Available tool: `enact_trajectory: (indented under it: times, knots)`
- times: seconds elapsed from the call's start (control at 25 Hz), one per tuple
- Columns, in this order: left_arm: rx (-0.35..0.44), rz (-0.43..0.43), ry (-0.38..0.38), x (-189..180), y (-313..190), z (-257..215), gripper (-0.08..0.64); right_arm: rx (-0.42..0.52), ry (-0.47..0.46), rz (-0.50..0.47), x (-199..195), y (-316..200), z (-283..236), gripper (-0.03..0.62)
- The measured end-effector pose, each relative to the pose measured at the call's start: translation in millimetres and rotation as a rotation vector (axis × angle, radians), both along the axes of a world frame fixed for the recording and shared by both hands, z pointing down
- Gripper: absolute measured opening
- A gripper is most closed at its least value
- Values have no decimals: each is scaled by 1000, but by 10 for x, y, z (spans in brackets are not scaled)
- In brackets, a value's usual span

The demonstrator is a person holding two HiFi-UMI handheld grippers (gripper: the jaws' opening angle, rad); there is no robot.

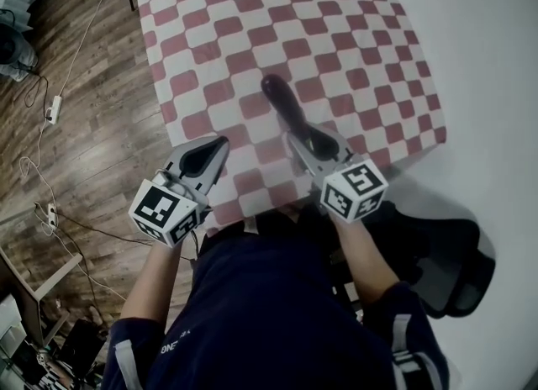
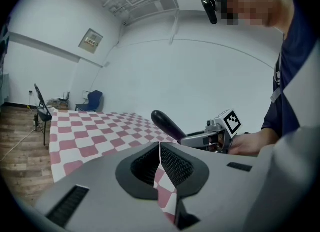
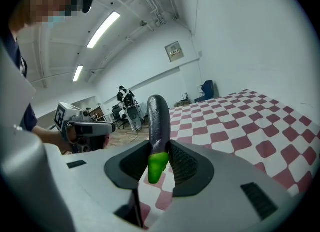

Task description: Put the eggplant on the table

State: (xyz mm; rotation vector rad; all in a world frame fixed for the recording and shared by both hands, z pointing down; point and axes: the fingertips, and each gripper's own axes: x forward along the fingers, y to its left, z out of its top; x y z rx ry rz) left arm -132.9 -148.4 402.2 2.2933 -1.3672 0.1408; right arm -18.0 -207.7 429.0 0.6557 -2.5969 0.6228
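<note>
A dark purple eggplant [image 1: 282,101] with a green stem [image 3: 158,166] is in my right gripper [image 1: 296,134], which is shut on its stem end. The fruit sticks out past the jaws, over the near part of the red-and-white checkered table [image 1: 336,10]. In the right gripper view the eggplant [image 3: 157,118] stands upright between the pads of that gripper [image 3: 159,148]. My left gripper [image 1: 220,142] hovers at the table's near left edge, jaws shut with nothing between them. In the left gripper view its jaws [image 2: 160,146] meet, and the eggplant [image 2: 167,124] shows beyond.
Wooden floor with white cables [image 1: 50,111] lies left of the table. A black office chair [image 1: 445,254] stands at my right. A folding chair [image 2: 42,108] and a blue chair [image 2: 92,98] stand beyond the table's far end.
</note>
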Motion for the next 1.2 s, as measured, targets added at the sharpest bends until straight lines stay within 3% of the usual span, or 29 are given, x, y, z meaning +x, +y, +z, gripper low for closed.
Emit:
enact_trajectory:
  times: [0.48, 1.2]
  knots:
    - [-87, -53, -18, 300, -218, 386, 31, 15, 190, -128, 154, -375, 921, 130]
    - [-130, -42, -7, 407, -367, 639, 31, -14, 431, -257, 124, -352, 1852, 130]
